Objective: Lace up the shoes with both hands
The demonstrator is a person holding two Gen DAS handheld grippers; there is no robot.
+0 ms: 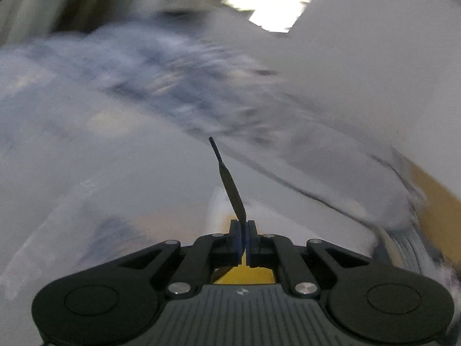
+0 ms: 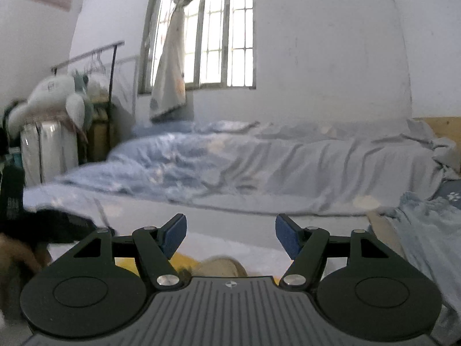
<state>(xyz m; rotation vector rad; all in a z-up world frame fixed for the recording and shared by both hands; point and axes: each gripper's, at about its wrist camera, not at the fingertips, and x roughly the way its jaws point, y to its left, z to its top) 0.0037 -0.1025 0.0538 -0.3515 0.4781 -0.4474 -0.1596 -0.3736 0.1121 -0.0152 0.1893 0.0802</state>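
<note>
The left wrist view is smeared by motion blur. My left gripper (image 1: 243, 225) is shut on a black shoelace (image 1: 227, 178). The lace's flat end and stiff tip stick up and away from the pads. My right gripper (image 2: 230, 230) stands open, its blue pads wide apart with nothing between them. Just below it, behind the gripper body, a rounded beige shape (image 2: 223, 266) shows, probably part of the shoe, on a yellow surface (image 2: 126, 262). A dark blurred shape (image 2: 57, 225) with a hand below it sits at the left edge of the right wrist view.
A bed with rumpled pale blue bedding (image 2: 230, 167) fills the middle of the right wrist view. Behind it are a barred window (image 2: 219, 37) with a tied curtain and a white wall. Plush toys (image 2: 57, 98) and a clothes rail stand at the left.
</note>
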